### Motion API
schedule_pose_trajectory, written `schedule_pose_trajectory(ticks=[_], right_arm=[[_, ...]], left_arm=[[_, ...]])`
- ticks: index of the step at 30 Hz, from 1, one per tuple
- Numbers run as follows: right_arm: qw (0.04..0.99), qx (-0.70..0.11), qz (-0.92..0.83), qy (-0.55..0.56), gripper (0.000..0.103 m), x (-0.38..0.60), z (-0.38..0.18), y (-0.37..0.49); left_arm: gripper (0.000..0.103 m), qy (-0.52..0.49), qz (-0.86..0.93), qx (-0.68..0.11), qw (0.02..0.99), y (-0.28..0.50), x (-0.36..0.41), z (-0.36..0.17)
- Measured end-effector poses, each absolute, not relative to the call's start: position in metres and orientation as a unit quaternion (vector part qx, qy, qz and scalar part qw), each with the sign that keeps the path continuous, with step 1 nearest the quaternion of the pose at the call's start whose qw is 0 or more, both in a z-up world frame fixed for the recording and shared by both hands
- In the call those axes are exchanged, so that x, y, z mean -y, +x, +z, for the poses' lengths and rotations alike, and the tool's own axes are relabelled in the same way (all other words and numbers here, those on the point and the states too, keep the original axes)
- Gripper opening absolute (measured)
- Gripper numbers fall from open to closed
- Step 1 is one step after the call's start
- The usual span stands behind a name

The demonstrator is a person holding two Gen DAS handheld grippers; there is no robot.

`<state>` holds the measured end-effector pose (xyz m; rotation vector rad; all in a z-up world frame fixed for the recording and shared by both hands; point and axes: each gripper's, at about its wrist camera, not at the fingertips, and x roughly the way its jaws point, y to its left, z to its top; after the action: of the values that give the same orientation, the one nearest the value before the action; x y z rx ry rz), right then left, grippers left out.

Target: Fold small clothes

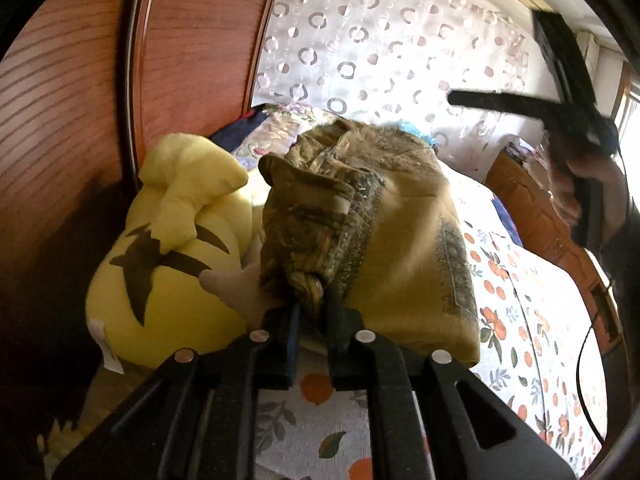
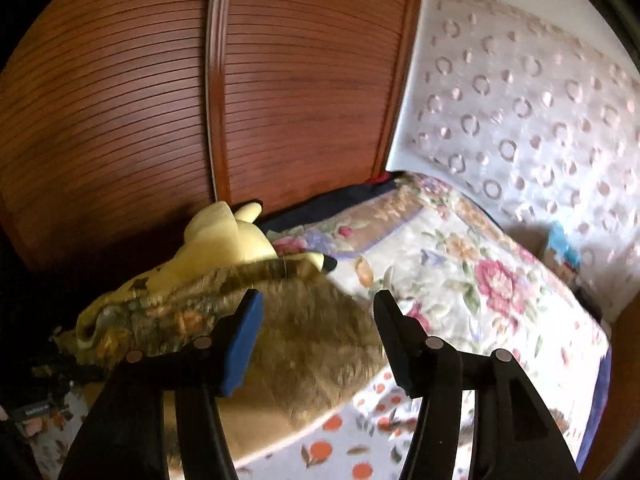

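Left wrist view, left gripper (image 1: pixel 310 312) tipped down, pinching a bunched camo corner of the tan garment (image 1: pixel 404 236) on the orange-print bed sheet (image 1: pixel 532 344), yellow plush toy (image 1: pixel 168 240) just left, right gripper (image 2: pixel 318 336) tipped down over the garment, jaws apart, holding nothing

Slatted wooden wardrobe (image 2: pixel 280 92), circle-patterned curtain (image 1: pixel 380 40), fruit-print bedsheet (image 1: pixel 532 340).

Both grippers are built of matte black plastic linkages fastened with round silver rivets, seen on the left gripper (image 1: pixel 311 312) and the right gripper (image 2: pixel 318 320). A blue pad is fitted inside one finger (image 2: pixel 244 344) of each. A thin black cable (image 1: pixel 582 380) is seen at four o'clock of the left wrist view.
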<state>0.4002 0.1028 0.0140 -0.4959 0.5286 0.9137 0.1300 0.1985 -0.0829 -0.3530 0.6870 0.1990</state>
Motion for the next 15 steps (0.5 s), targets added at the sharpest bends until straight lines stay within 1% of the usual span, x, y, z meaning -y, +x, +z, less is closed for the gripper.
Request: schedule_pose_trajectory(ticks=[1, 3, 4, 5, 6, 8, 10, 13, 15], right_arm=[[0.84, -0.248, 0.427, -0.226, 0.059, -0.094, 0.01, 0.394], [0.844, -0.25, 0.421, -0.219, 0.059, -0.083, 0.008, 0.379], [0.848, -0.251, 0.416, -0.213, 0.059, -0.074, 0.005, 0.371], [0.851, -0.252, 0.412, -0.205, 0.059, -0.065, 0.004, 0.364], [0.855, -0.253, 0.407, -0.196, 0.059, -0.056, 0.003, 0.356], [0.863, -0.254, 0.398, -0.18, 0.059, -0.035, 0.002, 0.339], [0.87, -0.252, 0.392, -0.161, 0.059, -0.012, 0.004, 0.32], [0.883, -0.244, 0.376, -0.139, 0.059, 0.019, 0.003, 0.287], [0.888, -0.244, 0.368, -0.131, 0.059, 0.036, 0.002, 0.268]], left_arm=[[0.015, -0.164, 0.098, -0.333, 0.924, 0.128, -0.197, -0.08], [0.023, -0.148, 0.099, -0.326, 0.928, 0.124, -0.193, -0.074], [0.032, -0.137, 0.102, -0.318, 0.933, 0.12, -0.19, -0.068], [0.044, -0.132, 0.101, -0.313, 0.935, 0.118, -0.189, -0.065], [0.048, -0.126, 0.1, -0.305, 0.939, 0.114, -0.185, -0.06], [0.072, -0.108, 0.098, -0.29, 0.946, 0.108, -0.176, -0.047], [0.081, -0.097, 0.094, -0.279, 0.951, 0.105, -0.168, -0.038], [0.085, -0.078, 0.08, -0.269, 0.957, 0.103, -0.147, -0.024], [0.085, -0.067, 0.076, -0.263, 0.959, 0.102, -0.133, -0.017]])
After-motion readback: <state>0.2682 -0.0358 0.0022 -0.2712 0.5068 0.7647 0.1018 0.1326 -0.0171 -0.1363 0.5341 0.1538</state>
